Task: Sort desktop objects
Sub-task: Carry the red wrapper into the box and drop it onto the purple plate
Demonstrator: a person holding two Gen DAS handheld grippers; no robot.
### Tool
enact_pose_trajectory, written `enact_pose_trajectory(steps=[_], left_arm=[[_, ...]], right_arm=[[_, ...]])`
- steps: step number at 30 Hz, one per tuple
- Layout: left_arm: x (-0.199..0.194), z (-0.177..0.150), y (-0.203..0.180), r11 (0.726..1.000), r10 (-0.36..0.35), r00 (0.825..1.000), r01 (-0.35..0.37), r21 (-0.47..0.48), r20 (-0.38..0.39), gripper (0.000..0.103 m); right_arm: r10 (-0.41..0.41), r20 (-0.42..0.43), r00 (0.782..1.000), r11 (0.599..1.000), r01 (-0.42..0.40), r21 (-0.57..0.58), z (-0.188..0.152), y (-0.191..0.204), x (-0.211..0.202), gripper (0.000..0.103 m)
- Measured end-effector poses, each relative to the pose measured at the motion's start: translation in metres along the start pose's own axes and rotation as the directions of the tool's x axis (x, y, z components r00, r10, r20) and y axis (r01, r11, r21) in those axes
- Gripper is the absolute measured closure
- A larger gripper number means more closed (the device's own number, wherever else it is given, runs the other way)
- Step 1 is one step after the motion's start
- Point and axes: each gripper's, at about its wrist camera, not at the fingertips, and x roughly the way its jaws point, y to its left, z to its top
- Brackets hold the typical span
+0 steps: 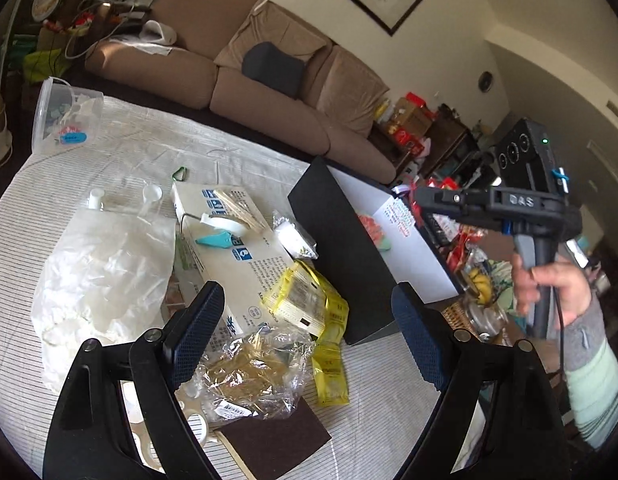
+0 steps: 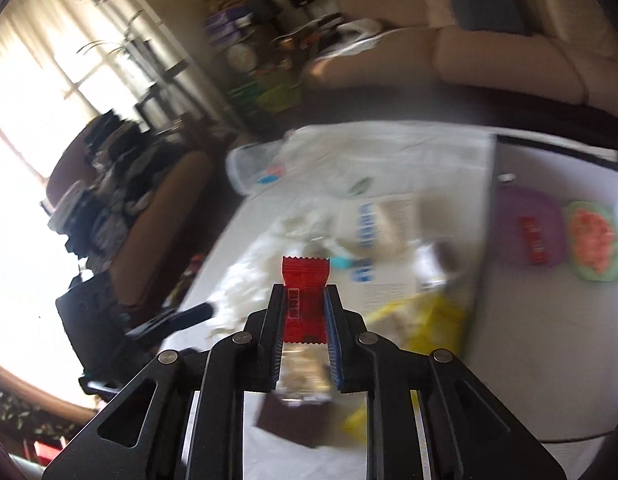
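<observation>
Room: a brown sofa point(image 1: 269, 80) stands beyond my bench point(image 1: 109, 152), which wears a striped white cloth.
Right hand-held gripper point(image 2: 305, 296): my jaws are clamped on a red sachet point(image 2: 305, 292), lifted above the clutter.
Left hand-held gripper point(image 1: 309, 320): my jaws gape, nothing between them.
Ahead of left: yellow sachets point(image 1: 309, 304), white carton point(image 1: 237, 248).
Right of it: black tray point(image 1: 341, 248).

Box point(image 1: 229, 248) amid table point(image 1: 121, 148), bag point(image 1: 105, 276) to its left, tray point(image 1: 337, 248) right, tub point(image 1: 65, 114) behind

Bare cloth point(image 1: 373, 420) beside clutter point(image 1: 237, 264)
</observation>
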Motion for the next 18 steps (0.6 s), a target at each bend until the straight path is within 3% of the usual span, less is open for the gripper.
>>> enact_pose_trajectory(steps=[5, 7, 12, 15, 18], left_arm=[[0.017, -0.004, -0.004, 0.999, 0.032, 0.999, -0.032, 0.011, -0.024, 0.019], [0.020, -0.005, -0.004, 0.999, 0.040, 0.999, -0.040, 0.016, -0.023, 0.019], [0.023, -0.001, -0.001, 0.999, 0.031, 0.999, -0.031, 0.011, 0.008, 0.019], [0.025, 0.001, 0.005, 1.000, 0.027, 0.999, -0.027, -0.004, 0.017, 0.018], [0.033, 0.000, 0.013, 0.998, 0.063, 0.998, -0.063, -0.019, -0.011, 0.019]], right_arm=[[-0.220, -0.005, 0.975, 0.971, 0.220, 0.094, 0.028, -0.097, -0.002, 0.085], [-0.269, -0.036, 0.962, 0.954, 0.271, 0.129, 0.038, -0.135, 0.013, 0.085], [-0.330, -0.122, 0.936, 0.923, 0.347, 0.164, 0.056, -0.192, 0.058, 0.085], [-0.277, -0.167, 0.946, 0.929, 0.308, 0.205, 0.060, -0.211, 0.092, 0.084], [-0.285, -0.212, 0.935, 0.928, 0.325, 0.184, 0.061, -0.218, 0.119, 0.082]])
